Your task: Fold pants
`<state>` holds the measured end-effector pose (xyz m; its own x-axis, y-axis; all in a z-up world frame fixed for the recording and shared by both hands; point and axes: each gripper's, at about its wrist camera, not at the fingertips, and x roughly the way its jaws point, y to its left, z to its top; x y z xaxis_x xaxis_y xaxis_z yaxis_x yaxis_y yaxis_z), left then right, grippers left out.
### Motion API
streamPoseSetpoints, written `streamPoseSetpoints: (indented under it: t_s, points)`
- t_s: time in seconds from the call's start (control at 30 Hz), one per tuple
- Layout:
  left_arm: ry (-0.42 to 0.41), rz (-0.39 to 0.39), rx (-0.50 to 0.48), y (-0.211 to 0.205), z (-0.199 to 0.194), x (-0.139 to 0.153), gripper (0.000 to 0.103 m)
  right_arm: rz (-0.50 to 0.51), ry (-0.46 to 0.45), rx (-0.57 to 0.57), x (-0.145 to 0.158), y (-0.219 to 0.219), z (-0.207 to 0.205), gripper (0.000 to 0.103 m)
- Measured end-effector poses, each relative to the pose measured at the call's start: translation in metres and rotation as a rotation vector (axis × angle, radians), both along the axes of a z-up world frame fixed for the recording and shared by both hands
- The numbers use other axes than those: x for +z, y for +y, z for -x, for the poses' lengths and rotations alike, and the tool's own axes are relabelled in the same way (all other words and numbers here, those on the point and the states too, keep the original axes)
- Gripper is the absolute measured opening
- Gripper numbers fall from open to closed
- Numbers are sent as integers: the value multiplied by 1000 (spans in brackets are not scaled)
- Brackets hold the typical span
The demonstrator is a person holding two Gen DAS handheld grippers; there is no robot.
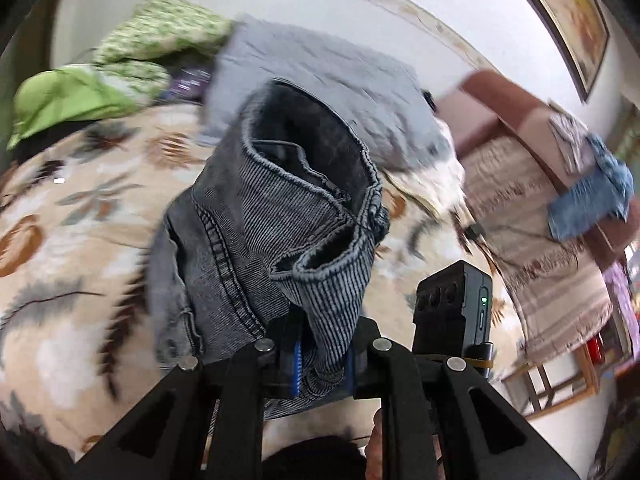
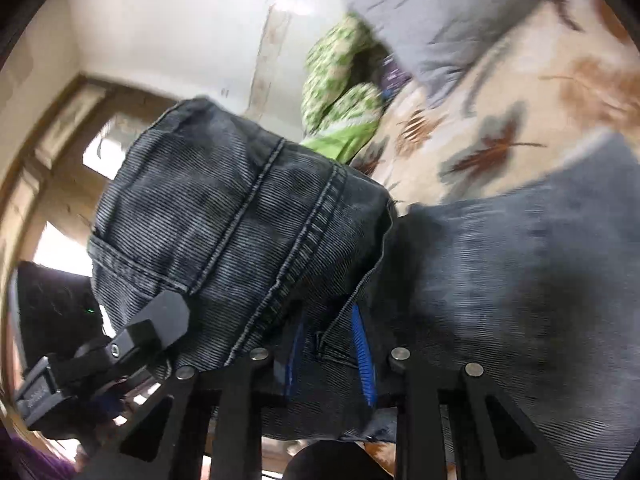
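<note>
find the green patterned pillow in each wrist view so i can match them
Left wrist: green patterned pillow sits upper left, behind the grey jeans.
Right wrist: the pillow is at top centre, above the jeans.
Shared landmark: the leaf-print bedspread.

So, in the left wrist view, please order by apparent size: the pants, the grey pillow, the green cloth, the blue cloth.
1. Pants, though nearness to the camera enlarges them.
2. Grey pillow.
3. Green cloth.
4. Blue cloth.
</note>
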<state>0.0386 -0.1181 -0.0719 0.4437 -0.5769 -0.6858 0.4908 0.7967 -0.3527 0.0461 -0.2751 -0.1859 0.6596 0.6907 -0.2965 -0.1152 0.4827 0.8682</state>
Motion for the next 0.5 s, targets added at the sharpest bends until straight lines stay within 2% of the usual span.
streamPoseSetpoints:
  t_s: [0.1,0.23,0.33,0.5]
  points:
    - [42,-27,-73,-43,-4,-20,17,14,56,-78,-14,-36,14,27]
    - [165,-111,-150,-94,-8,-62,19,-3,212,-190,-51,-78,33,27]
    - [263,-132,-182,-102,-9,-78,21,-35,222,-255,-59,-103,56,27]
    - [178,-104,-212,-86,3,-46,29,-14,202,-390,-48,-147,95,27]
